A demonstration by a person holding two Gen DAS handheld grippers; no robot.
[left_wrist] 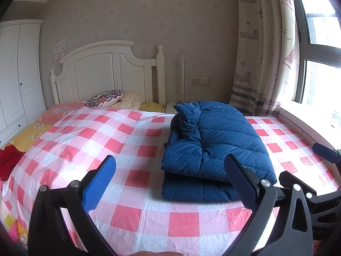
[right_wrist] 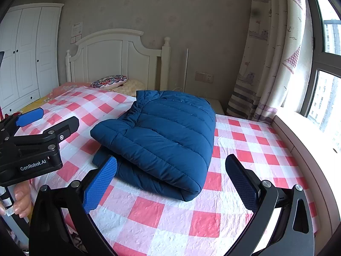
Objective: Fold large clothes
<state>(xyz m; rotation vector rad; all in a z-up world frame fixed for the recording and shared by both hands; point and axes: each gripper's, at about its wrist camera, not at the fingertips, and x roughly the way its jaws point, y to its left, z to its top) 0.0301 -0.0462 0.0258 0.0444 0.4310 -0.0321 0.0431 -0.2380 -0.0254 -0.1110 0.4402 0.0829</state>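
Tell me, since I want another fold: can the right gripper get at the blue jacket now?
Probably yes: the right gripper is open, the folded blue jacket lies just ahead of its fingers, and nothing sits between them.

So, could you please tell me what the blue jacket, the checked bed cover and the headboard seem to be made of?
Blue jacket: probably matte synthetic shell with padding; stitched horizontal channels puff up.
Checked bed cover: possibly thin plastic-like sheeting or crisp cloth; fine crinkles, slight sheen.
Headboard: likely white-painted wood; smooth moulded panels, turned posts.
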